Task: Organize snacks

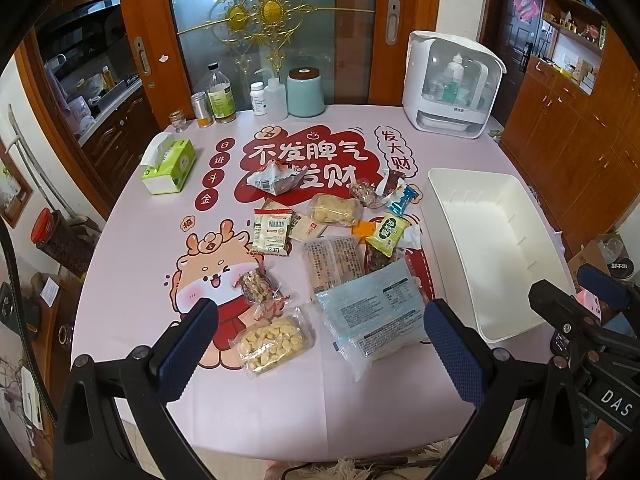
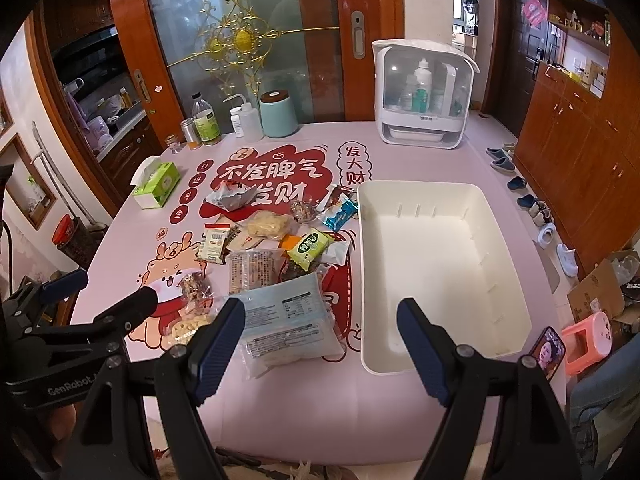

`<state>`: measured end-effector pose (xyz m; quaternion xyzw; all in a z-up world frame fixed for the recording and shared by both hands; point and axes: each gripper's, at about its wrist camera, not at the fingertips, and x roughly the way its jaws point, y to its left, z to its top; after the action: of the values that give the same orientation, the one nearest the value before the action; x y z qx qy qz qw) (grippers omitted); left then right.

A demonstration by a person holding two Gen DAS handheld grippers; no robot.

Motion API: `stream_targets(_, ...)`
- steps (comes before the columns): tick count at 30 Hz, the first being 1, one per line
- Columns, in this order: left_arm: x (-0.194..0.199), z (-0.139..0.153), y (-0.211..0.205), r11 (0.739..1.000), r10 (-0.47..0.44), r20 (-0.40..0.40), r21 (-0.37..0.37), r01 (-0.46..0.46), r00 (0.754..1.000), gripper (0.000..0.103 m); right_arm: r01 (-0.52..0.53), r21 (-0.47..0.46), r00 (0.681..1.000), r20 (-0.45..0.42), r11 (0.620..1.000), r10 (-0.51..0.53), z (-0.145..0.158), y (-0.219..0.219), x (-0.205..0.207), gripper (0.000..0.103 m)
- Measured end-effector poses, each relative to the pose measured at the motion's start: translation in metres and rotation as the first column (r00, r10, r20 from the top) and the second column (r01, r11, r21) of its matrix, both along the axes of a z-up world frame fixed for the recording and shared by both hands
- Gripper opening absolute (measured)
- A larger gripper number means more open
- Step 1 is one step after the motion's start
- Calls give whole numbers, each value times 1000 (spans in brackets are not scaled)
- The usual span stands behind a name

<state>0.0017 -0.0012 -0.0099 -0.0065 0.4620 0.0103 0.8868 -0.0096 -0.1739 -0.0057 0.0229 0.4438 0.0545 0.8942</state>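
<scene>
Several snack packets lie in a loose heap mid-table. Nearest are a large pale blue bag (image 1: 376,312) (image 2: 286,320) and a clear pack of yellow puffs (image 1: 274,340). A green-and-yellow packet (image 1: 390,232) (image 2: 308,248) and a blue candy wrapper (image 1: 402,199) (image 2: 340,212) lie further back. An empty white bin (image 1: 496,248) (image 2: 440,268) stands to the right of the heap. My left gripper (image 1: 320,336) is open and empty, above the near snacks. My right gripper (image 2: 322,334) is open and empty, between the blue bag and the bin's near corner.
A green tissue box (image 1: 170,166) (image 2: 157,184) sits at the left. Bottles, a can and a teal canister (image 1: 306,92) (image 2: 279,114) line the far edge, with a white cabinet appliance (image 1: 450,84) (image 2: 422,92) at the far right. A phone (image 2: 550,352) lies by the bin.
</scene>
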Motion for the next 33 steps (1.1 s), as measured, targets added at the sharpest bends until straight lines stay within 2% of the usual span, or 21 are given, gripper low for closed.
stream_targets(22, 9, 8, 15, 999, -25, 9, 24, 24, 1000, 102, 21, 34, 1000, 1, 999, -21, 2, 15, 12, 79)
stream_targets(28, 19, 11, 35, 998, -51, 2, 45, 51, 999, 102, 54, 48, 999, -2, 997, -54, 4, 31, 16, 79)
stream_targets(33, 33, 8, 65, 996, -63, -24, 56, 64, 998, 102, 94, 76, 995, -41, 993, -91, -6, 53, 25, 79)
